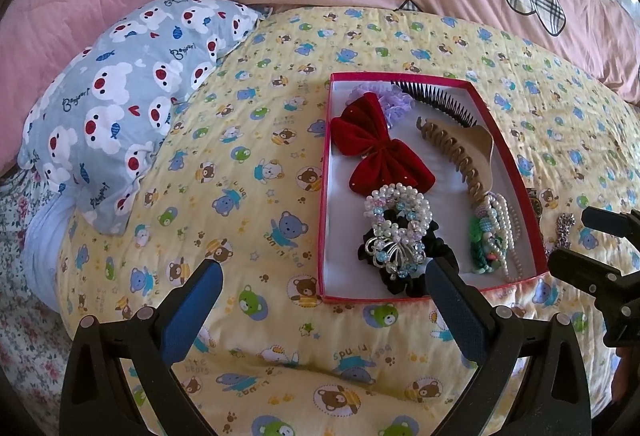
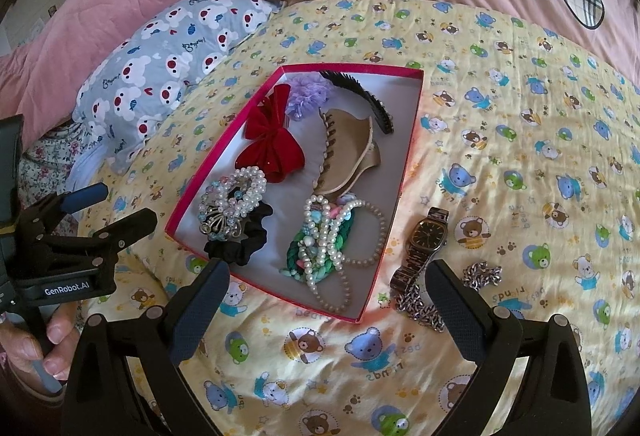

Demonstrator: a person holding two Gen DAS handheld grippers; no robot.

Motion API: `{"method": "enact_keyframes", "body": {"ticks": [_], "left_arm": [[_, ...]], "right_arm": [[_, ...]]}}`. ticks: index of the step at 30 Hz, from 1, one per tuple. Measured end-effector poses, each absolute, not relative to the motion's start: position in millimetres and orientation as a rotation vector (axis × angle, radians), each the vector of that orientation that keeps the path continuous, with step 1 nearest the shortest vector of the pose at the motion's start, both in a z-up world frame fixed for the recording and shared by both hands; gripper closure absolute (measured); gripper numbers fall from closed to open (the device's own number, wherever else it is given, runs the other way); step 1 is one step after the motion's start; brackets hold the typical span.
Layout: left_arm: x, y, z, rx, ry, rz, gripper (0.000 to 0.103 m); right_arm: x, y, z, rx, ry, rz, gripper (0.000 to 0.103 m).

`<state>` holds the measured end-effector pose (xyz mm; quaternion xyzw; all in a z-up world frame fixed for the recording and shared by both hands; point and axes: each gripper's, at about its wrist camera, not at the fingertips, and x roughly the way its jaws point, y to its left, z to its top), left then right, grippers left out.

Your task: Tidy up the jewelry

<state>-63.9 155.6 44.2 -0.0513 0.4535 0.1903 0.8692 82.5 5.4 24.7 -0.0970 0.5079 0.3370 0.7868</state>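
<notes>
Two pieces lie outside the red-rimmed box (image 2: 404, 172), on the bear-print quilt (image 2: 520, 140) of the bed: a wristwatch (image 2: 428, 236) with a dark square face just beside the box's right wall, and a silver chain (image 2: 424, 310) curled at the lower end of the watch's band, seemingly touching it; everything else, the red velvet bow (image 2: 272, 140), the pearl strands (image 2: 332, 236), the black scrunchie (image 2: 244, 240), the tan claw clip (image 2: 348, 148) and the black comb (image 2: 372, 96), already sits inside. The right gripper (image 2: 326, 288) hangs low over the box's near corner, its fingers spread wide and empty, the right one just beside the chain; the left gripper (image 1: 324, 284) hovers at the box's near-left corner, likewise open and holding nothing. The watch looks stiff at the case and fairly heavy, its metal band slippery; I would pinch across the case, not the links. The chain is limp and will sag and slide; it is best taken where the links bunch, pressing into the soft quilt to get under it.
</notes>
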Motion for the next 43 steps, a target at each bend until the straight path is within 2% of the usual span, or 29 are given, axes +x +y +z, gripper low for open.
{"method": "enact_keyframes", "body": {"ticks": [43], "left_arm": [[-54.3,153.7,40.1,-0.096,0.961,0.392,0.001]], "right_arm": [[89.2,-1.0,15.2,-0.205,1.107,0.694,0.003]]}}
